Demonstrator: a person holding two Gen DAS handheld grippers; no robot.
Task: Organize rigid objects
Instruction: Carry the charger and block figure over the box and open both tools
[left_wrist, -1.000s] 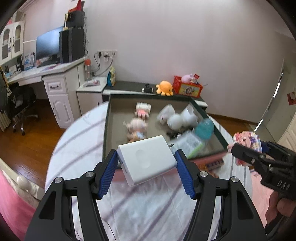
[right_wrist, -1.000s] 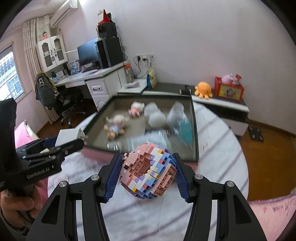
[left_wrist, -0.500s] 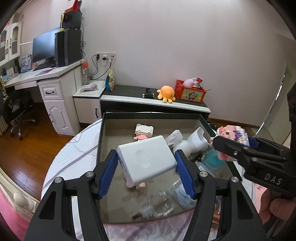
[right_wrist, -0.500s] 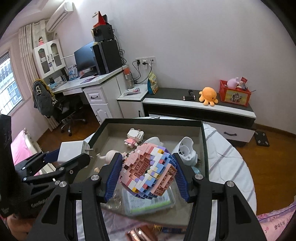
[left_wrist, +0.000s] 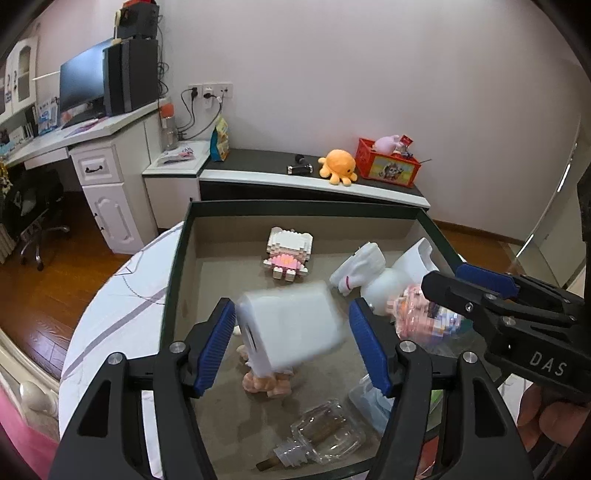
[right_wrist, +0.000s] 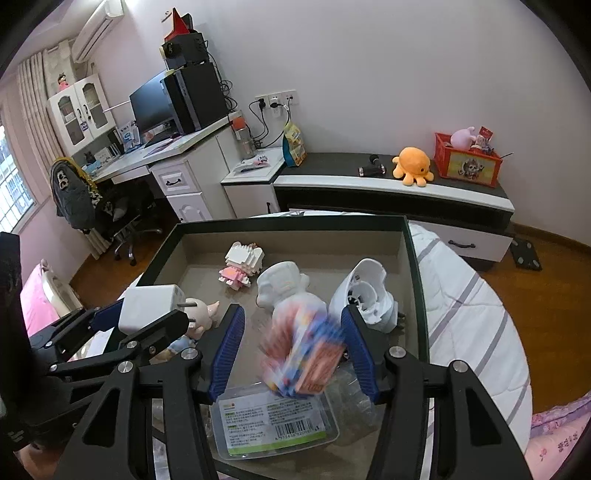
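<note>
Over the tray | left gripper open, white charger blurred between | right gripper open, brick toy blurred between

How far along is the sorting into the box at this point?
Done: the box already holds a white-and-pink brick figure, a white figurine, a doll and a labelled plastic case. In hand: both grippers are open above the box, with the white charger and the brick-built toy blurred between their fingers, apparently dropping. Left: cannot tell; the bedspread shows nothing else.
</note>
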